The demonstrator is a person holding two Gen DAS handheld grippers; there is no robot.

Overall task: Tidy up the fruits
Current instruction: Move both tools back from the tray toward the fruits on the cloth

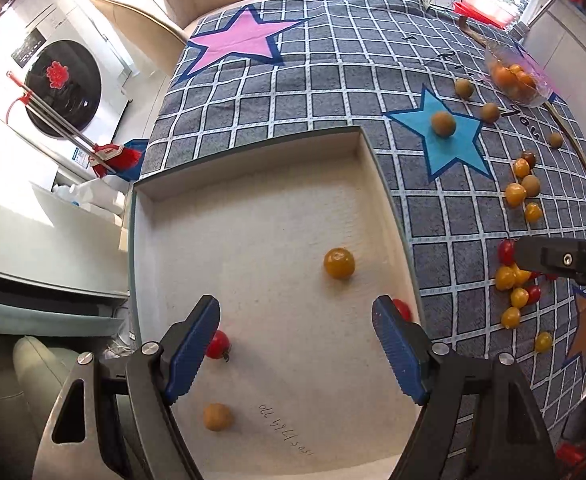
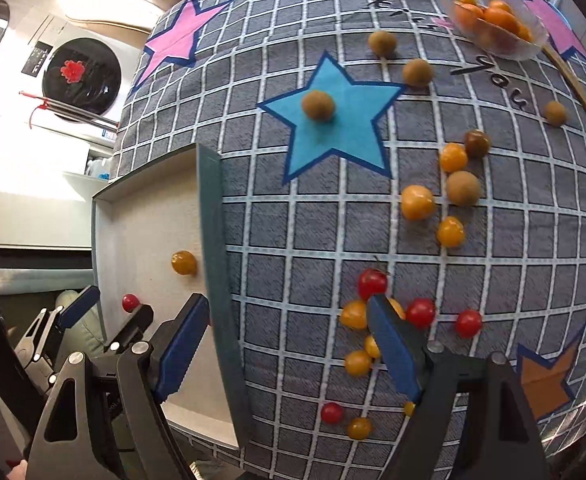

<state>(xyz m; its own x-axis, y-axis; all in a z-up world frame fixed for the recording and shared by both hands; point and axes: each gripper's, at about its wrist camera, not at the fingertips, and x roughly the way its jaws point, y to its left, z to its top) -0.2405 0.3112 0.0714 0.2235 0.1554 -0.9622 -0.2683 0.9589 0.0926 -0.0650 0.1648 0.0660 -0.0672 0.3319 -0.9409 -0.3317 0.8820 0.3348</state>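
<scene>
A: Where is the left gripper (image 1: 295, 344) at this moment?

B: It hangs above the white tray (image 1: 253, 184), in the lower middle of the left wrist view. Its jaws are spread wide and hold nothing. In the tray lie a yellow tomato (image 1: 339, 263) right of centre, a red tomato (image 1: 217, 344) partly behind the left finger, a second red one (image 1: 403, 309) half hidden behind the right finger, and a tan round fruit (image 1: 217, 416) near the bottom.

A: And the right gripper (image 2: 285, 344)?

B: Its jaws are also spread, with nothing between them. It is above the checked cloth (image 2: 293, 240), and its left finger is over the right wall of the tray. Its right finger covers part of a cluster of red and yellow tomatoes (image 2: 373, 282) in the lower right of that view.

A: Are there other fruits?

B: Yes. Tan fruits lie on and near the blue star (image 2: 333, 128), and a glass bowl (image 2: 493, 20) with orange fruits stands at the upper right.
</scene>
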